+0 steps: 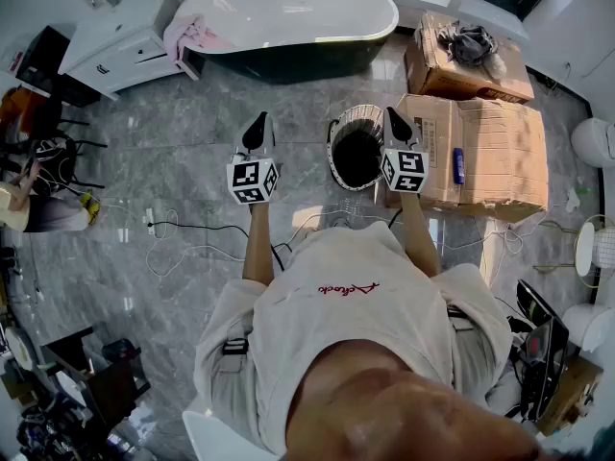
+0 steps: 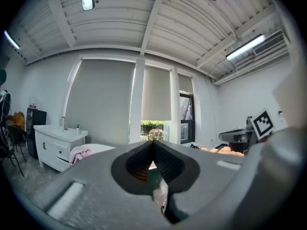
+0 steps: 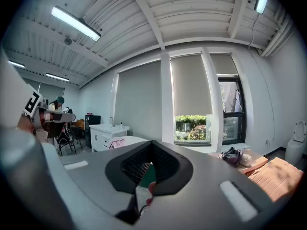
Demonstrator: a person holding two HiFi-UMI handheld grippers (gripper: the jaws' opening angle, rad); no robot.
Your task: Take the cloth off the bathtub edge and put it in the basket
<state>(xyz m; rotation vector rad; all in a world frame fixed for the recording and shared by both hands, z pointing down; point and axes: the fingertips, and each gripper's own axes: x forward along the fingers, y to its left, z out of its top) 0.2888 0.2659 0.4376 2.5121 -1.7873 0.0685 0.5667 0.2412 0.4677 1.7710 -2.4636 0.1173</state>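
A pink cloth (image 1: 190, 35) hangs over the left end of the white bathtub (image 1: 288, 12) at the far side of the room. It also shows small in the left gripper view (image 2: 79, 154) and the right gripper view (image 3: 116, 143). A white woven basket (image 1: 356, 147) with a dark inside stands on the floor in front of the tub. My left gripper (image 1: 260, 121) is shut and empty, held out left of the basket. My right gripper (image 1: 394, 116) is shut and empty at the basket's right rim. Both are well short of the cloth.
Cardboard boxes (image 1: 485, 152) lie right of the basket, and one behind them (image 1: 432, 70) carries dark clothing (image 1: 471, 42). A white vanity cabinet (image 1: 120, 38) stands left of the tub. Cables (image 1: 192, 230) trail across the grey marble floor. A seated person (image 1: 38, 209) is at the far left.
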